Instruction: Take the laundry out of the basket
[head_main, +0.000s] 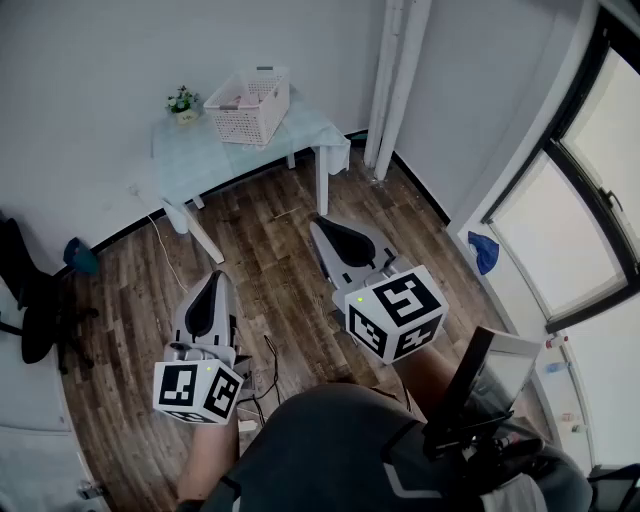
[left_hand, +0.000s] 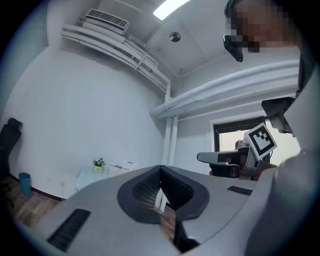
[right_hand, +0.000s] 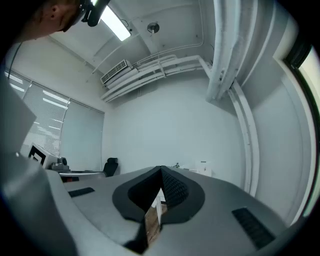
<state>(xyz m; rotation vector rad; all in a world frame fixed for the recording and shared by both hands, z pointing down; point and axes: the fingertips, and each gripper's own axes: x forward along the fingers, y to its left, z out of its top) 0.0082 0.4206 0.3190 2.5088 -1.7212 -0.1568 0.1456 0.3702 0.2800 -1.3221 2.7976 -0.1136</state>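
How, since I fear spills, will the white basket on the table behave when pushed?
The basket looks like slotted plastic, so probably light and stiff. On the smooth table it would likely slide rather than tip, given its broad base. A sideways shove might knock the small plant beside it.

This is a sparse, plain room, more spare office than home. It has a dark wood-plank floor (head_main: 270, 270) and bare white walls (head_main: 90, 60). A small pale-green counter (head_main: 195, 160) in the corner carries a white slatted plastic basket (head_main: 250, 105) and a small potted plant (head_main: 182, 102). There is also a black office chair (head_main: 40, 320), a wide dark-framed window (head_main: 580, 230) and a wall-mounted air conditioner (left_hand: 106, 20).
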